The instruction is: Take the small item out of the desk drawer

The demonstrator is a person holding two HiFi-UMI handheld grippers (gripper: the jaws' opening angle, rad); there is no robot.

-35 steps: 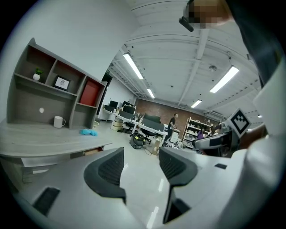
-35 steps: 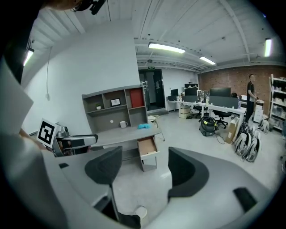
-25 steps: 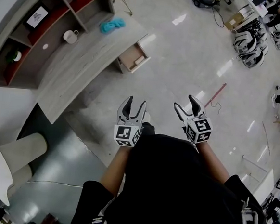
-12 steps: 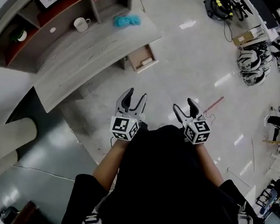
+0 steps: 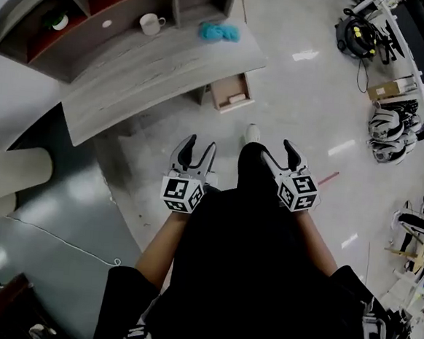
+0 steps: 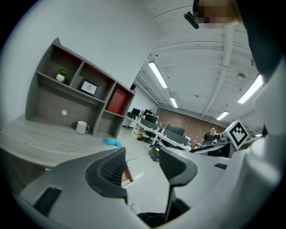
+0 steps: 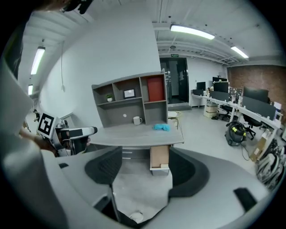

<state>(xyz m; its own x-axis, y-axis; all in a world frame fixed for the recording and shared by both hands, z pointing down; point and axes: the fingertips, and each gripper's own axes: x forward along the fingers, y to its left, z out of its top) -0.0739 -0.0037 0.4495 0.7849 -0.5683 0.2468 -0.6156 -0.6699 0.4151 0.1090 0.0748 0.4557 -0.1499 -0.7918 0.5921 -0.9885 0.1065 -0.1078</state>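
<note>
We are holding the left gripper (image 5: 199, 146) and right gripper (image 5: 277, 153) empty, jaws apart, well short of the desk (image 5: 154, 69), ready for the small item (image 5: 237, 98) lying in the open drawer (image 5: 226, 86).

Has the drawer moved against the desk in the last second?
No. The drawer juts from under the desk edge by the same amount as before, open; only the camera view has shifted.

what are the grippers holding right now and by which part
Nothing is held: the left gripper and the right gripper both have jaws apart and empty, short of the open drawer.
</note>
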